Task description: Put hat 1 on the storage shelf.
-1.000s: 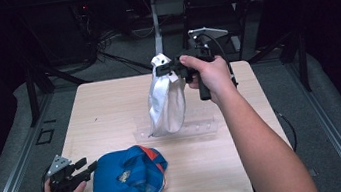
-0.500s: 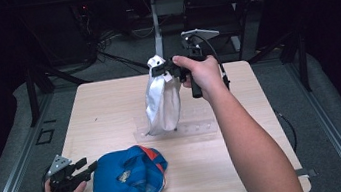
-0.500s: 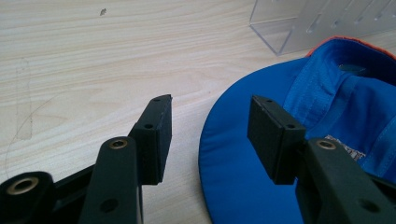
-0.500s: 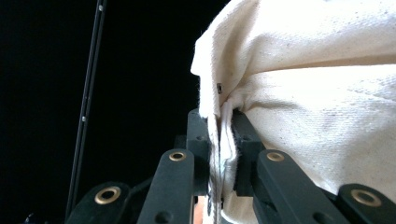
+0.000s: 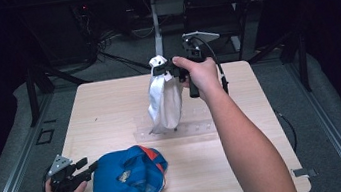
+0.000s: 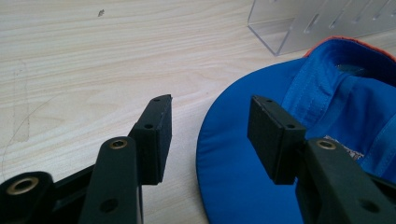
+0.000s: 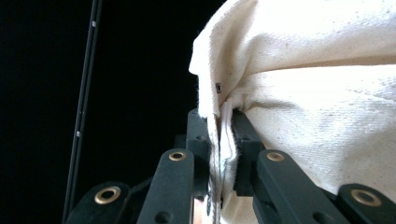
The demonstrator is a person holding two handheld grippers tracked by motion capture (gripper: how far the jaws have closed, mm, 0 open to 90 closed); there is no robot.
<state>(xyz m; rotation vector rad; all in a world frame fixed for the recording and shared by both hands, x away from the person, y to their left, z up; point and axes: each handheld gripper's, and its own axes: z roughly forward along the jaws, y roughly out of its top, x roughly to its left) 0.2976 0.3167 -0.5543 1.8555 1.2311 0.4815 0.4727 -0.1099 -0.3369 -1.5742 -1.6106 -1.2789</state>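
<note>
On the worktop [image 5: 110,109], 2 caps and 1 rack. Near the front-left corner, flat on the surface: 1 cap [image 5: 129,175], brim toward the left edge. Just left of that brim, at the worktop's front-left edge: left gripper [image 5: 84,169], jaws apart, 1 over bare wood, 1 over the brim. Behind and to the right of this cap, across the middle: the rack [image 5: 176,129], lying crosswise. Above the rack, hanging: the second cap [image 5: 164,102], lowest edge right at the rack, top pinched in the right gripper [image 5: 165,69], toward the rear, right of centre.
</note>
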